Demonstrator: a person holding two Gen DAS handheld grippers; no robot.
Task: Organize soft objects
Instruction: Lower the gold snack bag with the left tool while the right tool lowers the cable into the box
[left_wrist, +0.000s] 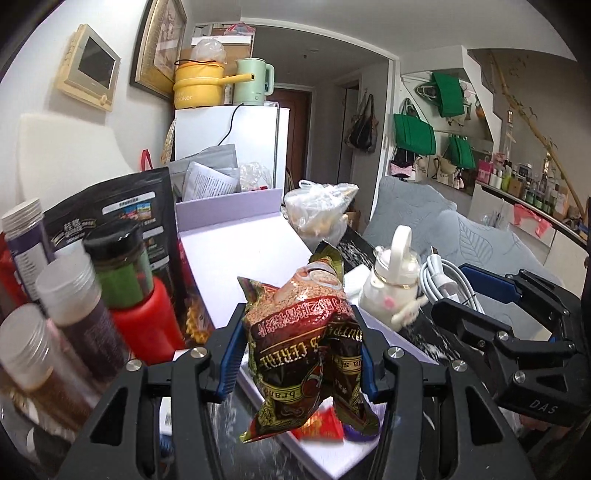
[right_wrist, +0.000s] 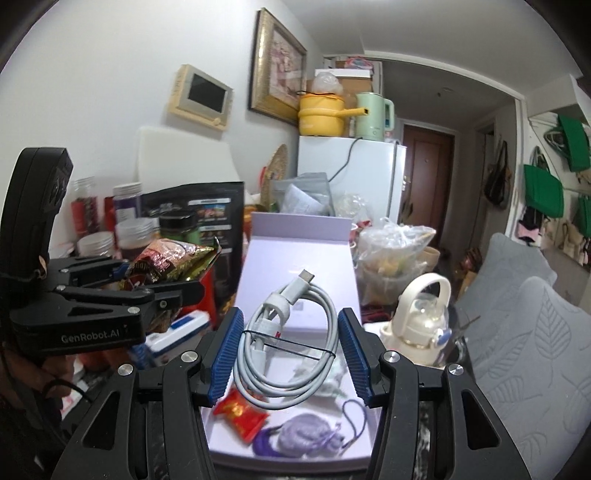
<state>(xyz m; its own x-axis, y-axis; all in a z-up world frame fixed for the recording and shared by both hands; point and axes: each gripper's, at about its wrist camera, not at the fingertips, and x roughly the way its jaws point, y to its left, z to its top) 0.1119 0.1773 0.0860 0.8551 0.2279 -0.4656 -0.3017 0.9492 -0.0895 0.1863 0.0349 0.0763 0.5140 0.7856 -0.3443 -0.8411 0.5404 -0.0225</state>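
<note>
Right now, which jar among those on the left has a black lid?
The green-filled jar; its lid is black, while the neighbouring jars have pale or silvery caps.

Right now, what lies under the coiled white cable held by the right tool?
Below the cable: lilac box, red packet, purple cord bundle. The coil covers part of a pale packet, so its kind stays unclear.

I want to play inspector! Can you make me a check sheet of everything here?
Surface: pale lilac box lid, mostly bare.
Job's things: snack bag and coiled white cable both held up; red packet and purple yarn bundle lie on the lid.
Clutter: jars, red bottle, black pouch, white bottle, plastic bag.
Grippers: left gripper jaws pinch the bag; right gripper jaws hold the cable.
Cables: black cord on the fridge.
Surroundings: grey cushions, green bags.
</note>
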